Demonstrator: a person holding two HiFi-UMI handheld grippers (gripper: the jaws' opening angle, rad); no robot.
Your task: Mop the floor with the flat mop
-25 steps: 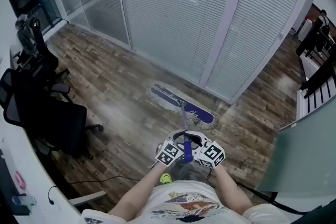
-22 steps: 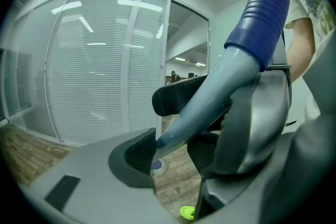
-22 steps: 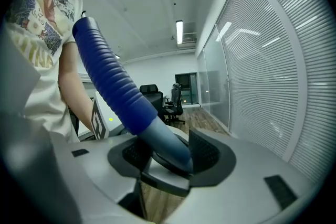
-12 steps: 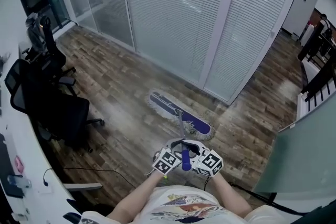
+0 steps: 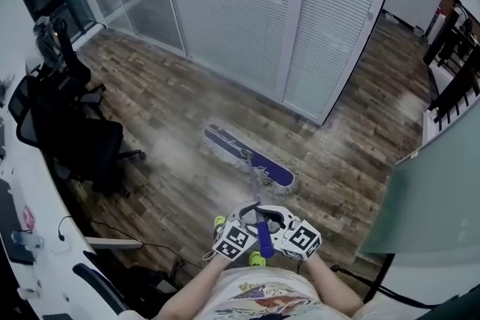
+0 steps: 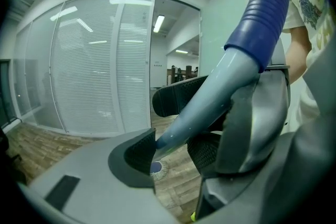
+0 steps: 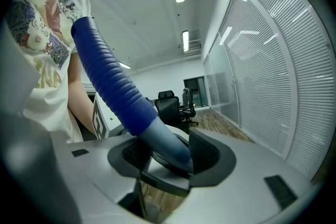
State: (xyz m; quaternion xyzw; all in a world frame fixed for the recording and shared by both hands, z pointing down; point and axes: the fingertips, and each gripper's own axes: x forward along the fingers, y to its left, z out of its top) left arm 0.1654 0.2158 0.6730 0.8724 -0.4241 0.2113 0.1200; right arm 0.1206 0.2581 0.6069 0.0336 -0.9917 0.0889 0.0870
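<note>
The flat mop's blue head (image 5: 248,156), fringed in white, lies on the wooden floor (image 5: 165,109) ahead of me. Its grey handle (image 5: 255,187) rises to a blue ribbed grip (image 5: 264,240) between my hands. My left gripper (image 5: 246,219) and right gripper (image 5: 279,220) clamp the handle from either side. In the left gripper view the handle (image 6: 210,97) runs between the pads (image 6: 134,152) of the gripper (image 6: 170,152), and a bit of the mop head (image 6: 156,168) shows below. In the right gripper view the grip (image 7: 113,86) passes down through the gripper (image 7: 165,157).
Black office chairs (image 5: 71,139) stand at the left beside a white desk (image 5: 19,236). A cable (image 5: 112,236) trails on the floor there. A glass partition with blinds (image 5: 247,11) closes the far side. A frosted panel (image 5: 435,213) stands at the right, dark furniture (image 5: 457,56) beyond it.
The hands have dropped lower in the head view with the handle still gripped. The mop head has slid a little leftward over the floor, and the whole room has shifted in view.
</note>
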